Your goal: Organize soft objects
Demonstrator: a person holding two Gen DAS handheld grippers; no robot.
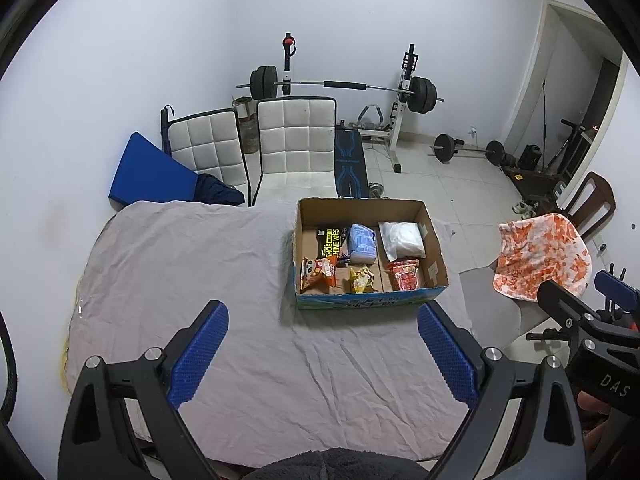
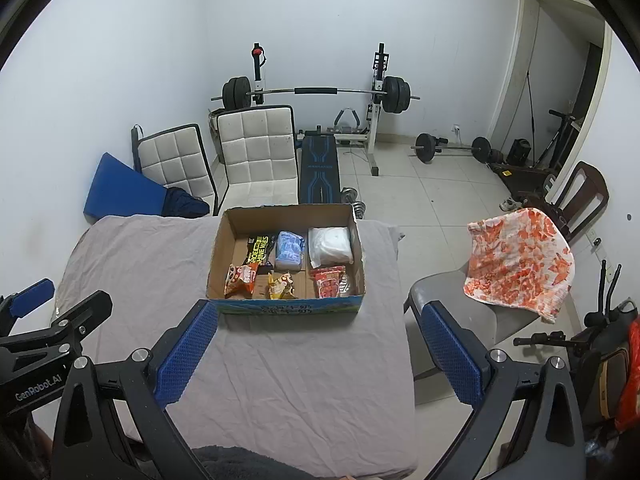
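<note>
A cardboard box (image 1: 434,256) (image 2: 218,256) stands on the table's grey cloth (image 1: 200,264) (image 2: 168,256). Inside lie several soft packs: a white bag (image 1: 402,238) (image 2: 331,245), a pale blue pack (image 1: 363,244) (image 2: 289,250), a black wipes pack (image 1: 330,240) (image 2: 258,250), a red pack (image 1: 405,275) (image 2: 329,282), an orange snack bag (image 1: 318,273) (image 2: 240,279) and a yellow one (image 1: 361,279) (image 2: 280,285). My left gripper (image 1: 322,356) hovers open over the cloth in front of the box, nothing between its blue pads. My right gripper (image 2: 320,356) also hangs open and empty, near the box's front.
An orange-and-white towel (image 1: 544,260) (image 2: 520,260) drapes over a grey chair (image 2: 448,304) right of the table. Two white padded chairs (image 1: 296,148) (image 2: 256,152) and a blue pad (image 1: 148,172) stand behind it. A barbell rack (image 1: 344,86) and weights fill the back.
</note>
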